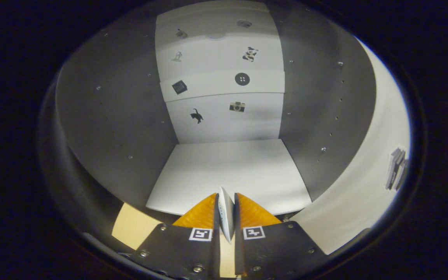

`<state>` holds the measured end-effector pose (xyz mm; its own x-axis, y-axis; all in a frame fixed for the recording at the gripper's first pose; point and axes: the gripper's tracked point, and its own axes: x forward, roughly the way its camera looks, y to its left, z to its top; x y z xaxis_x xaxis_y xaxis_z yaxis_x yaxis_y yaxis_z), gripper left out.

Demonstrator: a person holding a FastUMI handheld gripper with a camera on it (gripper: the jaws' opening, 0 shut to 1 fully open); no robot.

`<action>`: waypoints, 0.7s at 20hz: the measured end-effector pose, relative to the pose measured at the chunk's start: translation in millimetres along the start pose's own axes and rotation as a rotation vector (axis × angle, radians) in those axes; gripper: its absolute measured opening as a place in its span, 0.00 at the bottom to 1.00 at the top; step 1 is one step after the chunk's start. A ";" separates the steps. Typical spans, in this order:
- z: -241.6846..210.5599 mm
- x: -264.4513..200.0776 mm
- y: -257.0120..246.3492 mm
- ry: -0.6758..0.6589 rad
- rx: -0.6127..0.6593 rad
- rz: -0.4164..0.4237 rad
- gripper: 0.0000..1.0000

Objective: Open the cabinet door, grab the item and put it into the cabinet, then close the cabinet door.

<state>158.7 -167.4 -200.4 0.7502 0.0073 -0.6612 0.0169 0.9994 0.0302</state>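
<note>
**Item pinched edge-on, cabinet floor lying straight ahead**

The claw (226, 217) is gripping a thin, pale, flat item (226, 214) between its two fingers, which are standing almost closed with only the item's thickness between them. The item is sitting upright on its edge, its flat faces pressed by both fingers and its tip poking forward and up just past the fingertips. What the item is exactly is hard to tell; it is looking like a small card or packet.

The relation that matters is this: the open cabinet (111, 116) is facing the claw head-on, and its white floor panel (228, 171) is beginning just beyond the fingertips and running away toward the back wall (224, 70), which is carrying small dark stickers. The grey side walls are flaring out on either side, so the claw is pointing down the middle of the compartment, roughly along its depth. The item's long axis is lying in line with the fingers, so it is aimed into the cabinet rather than across it.

The cabinet door (364, 175) is standing swung open on the right, with its handle (396, 168) showing near its outer edge. A tan strip of bench (132, 227) is showing below the cabinet's front lip, beside the left finger.

By my judgement the door is already dealt with and the placing is under way: the coming move is calling for a short push forward over the lip, then a release onto the white floor, with the door on the right waiting to be closed.
</note>
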 end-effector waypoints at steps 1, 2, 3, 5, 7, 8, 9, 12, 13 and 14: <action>1.1 7.4 -2.9 0.010 -0.017 -0.017 0.15; 2.3 11.4 -3.0 0.019 -0.030 -0.023 0.15; 3.5 16.2 -1.4 0.031 -0.034 -0.019 0.15; 5.0 24.6 2.7 0.055 -0.033 -0.005 0.15; 2.4 31.0 6.2 0.086 -0.030 0.010 0.15; 4.3 33.8 7.6 0.082 -0.018 0.018 0.15; 5.4 34.6 8.1 0.091 -0.004 0.026 0.14; 11.9 39.3 9.1 0.076 0.026 0.029 0.23; 16.4 38.6 9.0 0.063 0.038 0.032 0.25; 19.0 39.0 12.8 0.052 0.049 0.047 0.30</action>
<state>200.7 -154.9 -211.5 0.7159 0.0575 -0.6958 0.0153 0.9951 0.0979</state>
